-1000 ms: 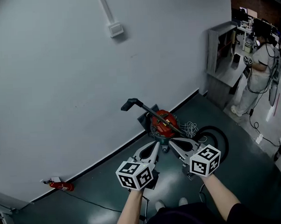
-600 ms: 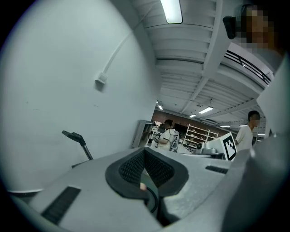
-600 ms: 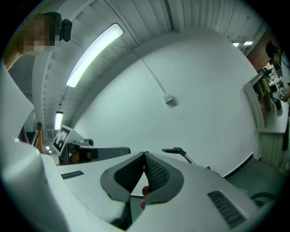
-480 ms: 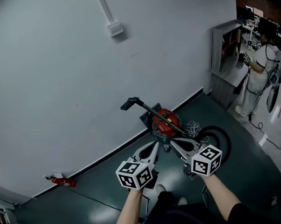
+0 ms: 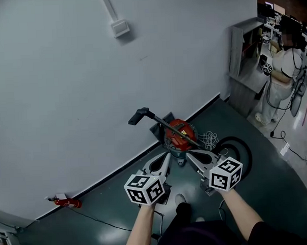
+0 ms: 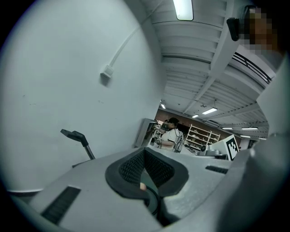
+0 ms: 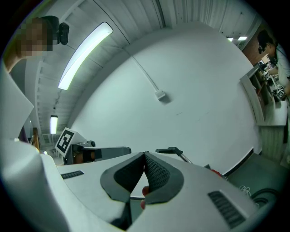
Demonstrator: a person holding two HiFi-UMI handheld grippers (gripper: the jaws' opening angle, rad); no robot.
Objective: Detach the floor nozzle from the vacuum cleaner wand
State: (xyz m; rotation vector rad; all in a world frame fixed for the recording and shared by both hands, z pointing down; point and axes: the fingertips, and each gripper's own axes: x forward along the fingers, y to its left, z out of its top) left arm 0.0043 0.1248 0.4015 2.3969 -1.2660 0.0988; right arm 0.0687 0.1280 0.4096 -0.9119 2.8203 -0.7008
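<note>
Where we look down from the head view, the pale grey painted wall [image 5: 66, 98] fills most of the scene and meets the dark green glossy floor [image 5: 263, 191] along a dark skirting line. On the floor by that line stands the red, round-bodied vacuum cleaner [image 5: 178, 134], with its black ribbed hose [image 5: 242, 152] looped on the floor to its right. The thin dark metal wand [image 5: 169, 127] slants up and left from the cleaner towards the wall. The black angular floor nozzle [image 5: 139, 115] sits on its upper end, raised off the floor.

Our left gripper [image 5: 166, 160] and right gripper [image 5: 191, 155] are side by side, pointing at the cleaner, apart from it. Each one has its jaws pressed together with nothing between them. A small red fire extinguisher [image 5: 65, 202] lies at the wall's foot, far left.
</note>
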